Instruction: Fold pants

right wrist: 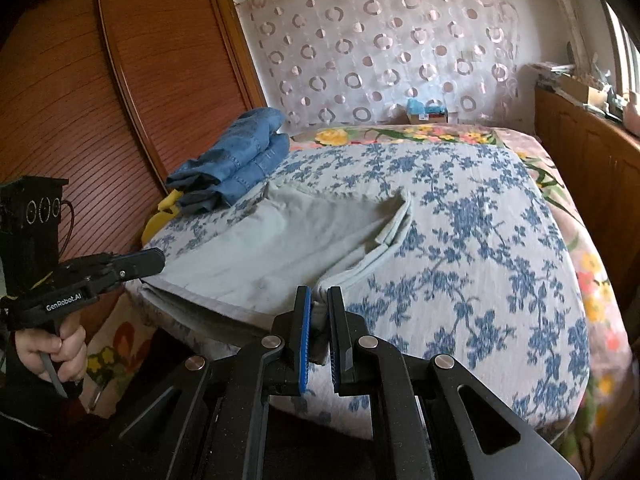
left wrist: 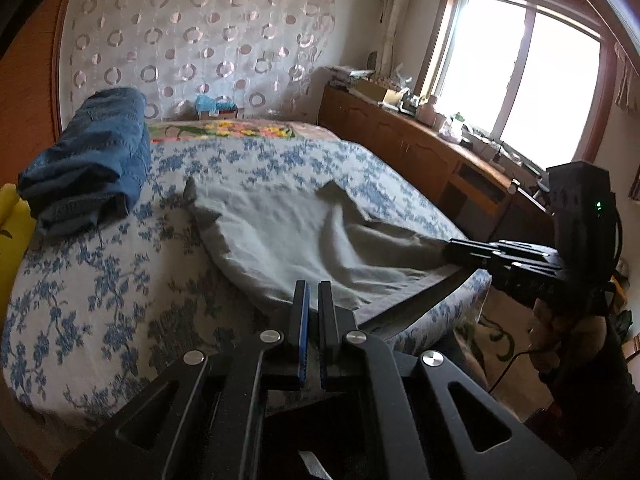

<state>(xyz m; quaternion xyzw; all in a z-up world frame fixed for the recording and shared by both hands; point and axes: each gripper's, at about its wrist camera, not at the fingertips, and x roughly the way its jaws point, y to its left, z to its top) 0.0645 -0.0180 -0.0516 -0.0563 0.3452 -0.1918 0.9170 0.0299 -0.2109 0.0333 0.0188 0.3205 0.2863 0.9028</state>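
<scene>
Pale grey-green pants (right wrist: pixel 280 240), soft woven cloth, creased and partly doubled, on the blue-flowered bedspread (right wrist: pixel 480 240) at the bed's near edge beside folded blue jeans (right wrist: pixel 240 160); left gripper (left wrist: pixel 314 292) and right gripper (right wrist: pixel 319 300) both angled downward, each clamped on the pants' near hem.

A home bedroom: a bed (right wrist: pixel 460 216) with flowered cover, a wooden wardrobe (right wrist: pixel 120 80), a curtained window (left wrist: pixel 516 76).
</scene>
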